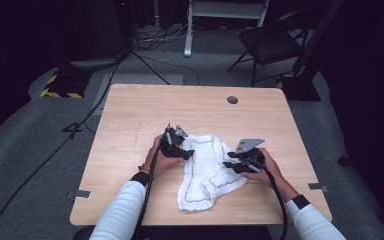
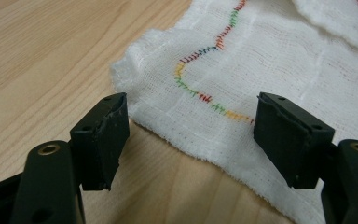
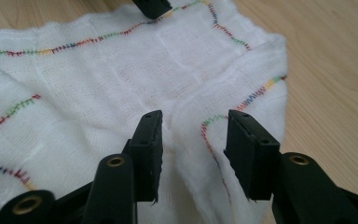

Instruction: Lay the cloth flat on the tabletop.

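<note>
White-sleeved forearms are coming in from the near edge of the high view, each hand carrying a gripper to one side of a white muslin cloth (image 1: 207, 170) with multicoloured wavy stitching, which is lying crumpled toward the near middle of the wooden table (image 1: 130, 130). Left gripper (image 1: 178, 148) is sitting at the cloth's left edge; in the left gripper view its jaws are standing wide apart, one over bare wood and the other over the fabric, with the cloth's hem (image 2: 168, 133) passing between them but nothing pinched. Right gripper (image 1: 236, 165) is resting at the cloth's right side; in the right gripper view its jaws are spread partway, straddling a raised ridge of fabric (image 3: 191, 126) without the pads pressing on it. Cloth is showing one flap doubled over on itself, with a stitched border running across the upper layer, so it is looking partly gathered rather than flat or neatly squared. Judging from this, folding or straightening is sitting at an early-to-middle stage: some overlap is present, edges are not aligned, and neither side is gripped at the moment. Remaining work is appearing to be fresh grips on the edges and a tidy fold.
</note>
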`<action>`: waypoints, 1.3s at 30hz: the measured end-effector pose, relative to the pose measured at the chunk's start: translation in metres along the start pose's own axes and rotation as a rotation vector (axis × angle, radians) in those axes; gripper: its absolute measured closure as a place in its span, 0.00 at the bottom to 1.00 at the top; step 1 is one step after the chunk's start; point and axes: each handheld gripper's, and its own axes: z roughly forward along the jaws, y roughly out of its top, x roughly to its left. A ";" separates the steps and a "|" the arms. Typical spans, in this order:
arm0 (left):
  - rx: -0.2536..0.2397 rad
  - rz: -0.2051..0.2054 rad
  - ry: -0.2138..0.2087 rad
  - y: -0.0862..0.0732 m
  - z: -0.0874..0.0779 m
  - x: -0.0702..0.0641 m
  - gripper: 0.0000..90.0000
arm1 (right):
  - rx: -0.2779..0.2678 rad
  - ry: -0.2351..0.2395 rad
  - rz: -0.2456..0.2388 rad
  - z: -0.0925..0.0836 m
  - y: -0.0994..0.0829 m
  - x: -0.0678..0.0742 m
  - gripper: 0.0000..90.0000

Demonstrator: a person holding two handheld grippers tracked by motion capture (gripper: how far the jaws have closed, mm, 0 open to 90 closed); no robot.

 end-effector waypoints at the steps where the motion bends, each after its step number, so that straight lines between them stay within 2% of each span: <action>1: -0.005 -0.009 0.004 0.001 0.001 0.001 0.29 | 0.011 0.010 0.000 0.005 0.002 -0.001 0.62; 3: -0.012 -0.001 0.019 0.001 0.003 0.002 0.29 | 0.028 0.015 0.001 0.012 0.004 -0.001 0.62; 6: -0.010 0.008 0.019 0.002 0.004 0.001 0.27 | 0.063 0.016 -0.015 0.020 0.004 -0.001 0.62; 9: -0.013 0.012 0.013 0.001 0.004 0.002 0.27 | 0.086 0.008 0.000 0.025 0.003 -0.003 0.67; 11: -0.015 0.026 -0.002 0.001 0.003 0.001 0.33 | 0.084 0.008 0.010 0.025 0.002 -0.004 0.74; 14: -0.009 0.041 -0.017 0.002 0.002 0.000 0.42 | 0.077 -0.022 0.013 0.022 0.002 -0.005 0.86; 17: -0.014 0.051 -0.034 0.002 0.001 -0.001 0.50 | 0.066 -0.054 0.018 0.018 0.001 -0.008 0.91; 20: -0.016 0.055 -0.052 0.002 0.000 0.000 0.63 | 0.040 -0.081 0.027 0.011 0.000 -0.011 0.92; 23: -0.019 0.039 -0.059 0.001 -0.001 0.001 0.75 | -0.019 -0.108 0.045 -0.001 0.001 -0.015 0.93; 26: -0.030 0.033 -0.067 0.000 -0.001 0.002 0.82 | -0.062 -0.129 0.066 -0.012 0.001 -0.020 0.93; 30: -0.021 0.071 -0.031 0.002 -0.005 0.000 0.90 | -0.124 -0.155 0.102 -0.029 0.003 -0.029 0.94; 34: -0.079 0.088 0.011 0.009 -0.022 0.002 0.90 | -0.163 -0.186 0.126 -0.044 0.004 -0.040 0.94; 37: -0.154 0.109 0.040 0.018 -0.045 0.000 0.90 | -0.220 -0.198 0.163 -0.060 0.007 -0.048 0.94; 39: -0.200 0.122 0.046 0.026 -0.062 -0.001 0.90 | -0.240 -0.209 0.163 -0.068 0.010 -0.050 0.94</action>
